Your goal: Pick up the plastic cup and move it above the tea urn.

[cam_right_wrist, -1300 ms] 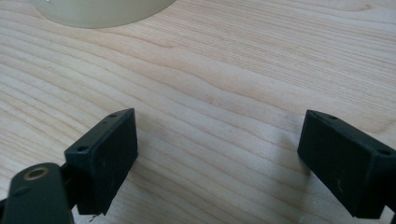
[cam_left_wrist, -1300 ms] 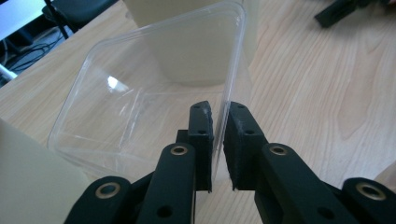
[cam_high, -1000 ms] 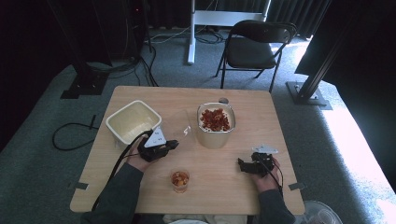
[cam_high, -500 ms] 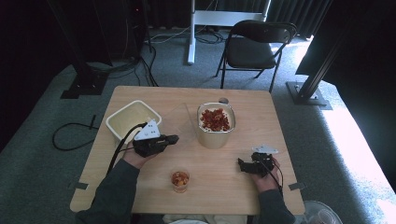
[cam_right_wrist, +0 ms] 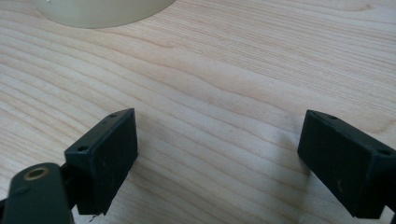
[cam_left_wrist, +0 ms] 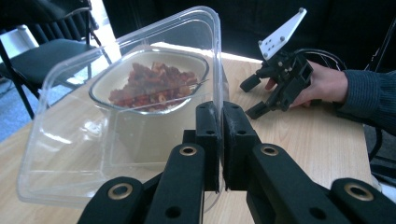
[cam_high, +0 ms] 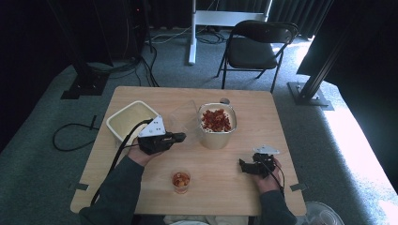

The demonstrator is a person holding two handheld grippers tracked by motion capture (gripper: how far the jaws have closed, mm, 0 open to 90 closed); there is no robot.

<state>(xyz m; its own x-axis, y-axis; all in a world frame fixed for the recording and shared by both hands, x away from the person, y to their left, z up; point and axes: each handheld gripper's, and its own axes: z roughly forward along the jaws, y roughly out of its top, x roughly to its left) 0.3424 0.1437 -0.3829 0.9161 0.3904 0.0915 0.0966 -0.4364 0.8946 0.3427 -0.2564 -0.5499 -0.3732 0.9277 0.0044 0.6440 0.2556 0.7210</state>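
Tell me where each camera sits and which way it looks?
High view: above the person's side, looking forward and down on the wooden table; both forearms, left gripper and right gripper show.
Left gripper view: rides the left gripper, looking along jaws shut on a clear plastic container toward the bowl of red food.
Right gripper view: rides the right gripper, looking down at the table between open jaws.
Shared: the high and left gripper views both show the bowl and the right gripper.

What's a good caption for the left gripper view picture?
Left gripper pinching a clear plastic lid, with a bowl of red snacks behind it.
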